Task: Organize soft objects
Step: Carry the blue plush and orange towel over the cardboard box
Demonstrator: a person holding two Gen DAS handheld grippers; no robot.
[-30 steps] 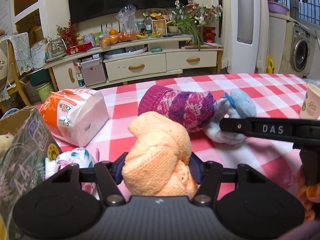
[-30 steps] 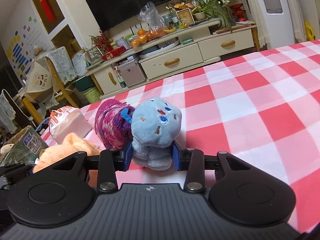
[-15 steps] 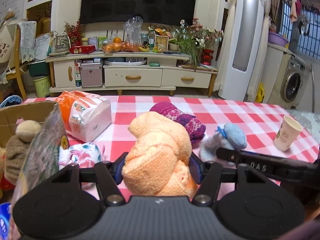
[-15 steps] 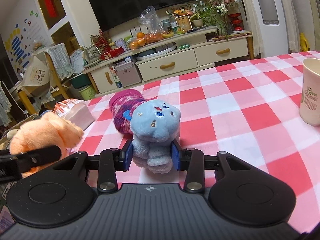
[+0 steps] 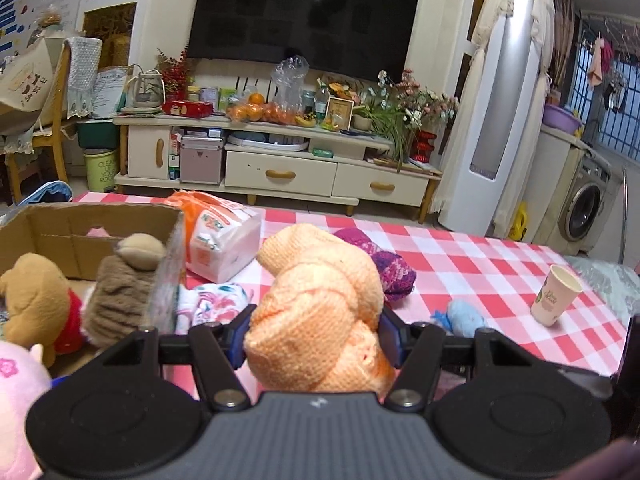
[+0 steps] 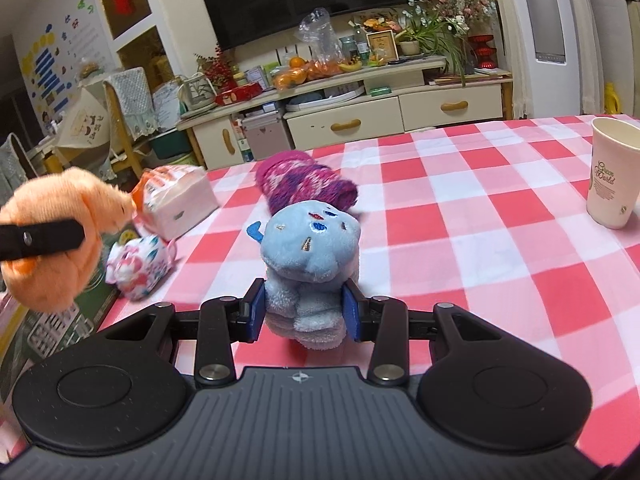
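An orange knitted bundle (image 5: 316, 312), knotted and lumpy, is pinched in the left claw (image 5: 314, 338) above the table (image 6: 480, 240). A pale blue plush toy (image 6: 310, 264) stands upright in the right claw (image 6: 304, 316). A purple patterned knit roll (image 6: 306, 184) lies just behind it; a floral fabric bundle (image 6: 140, 266) lies near the table edge.

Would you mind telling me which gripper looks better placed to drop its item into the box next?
Probably the left gripper: its orange knit is raised just beside the cardboard box. The right gripper holds the blue plush farther away over the tablecloth.
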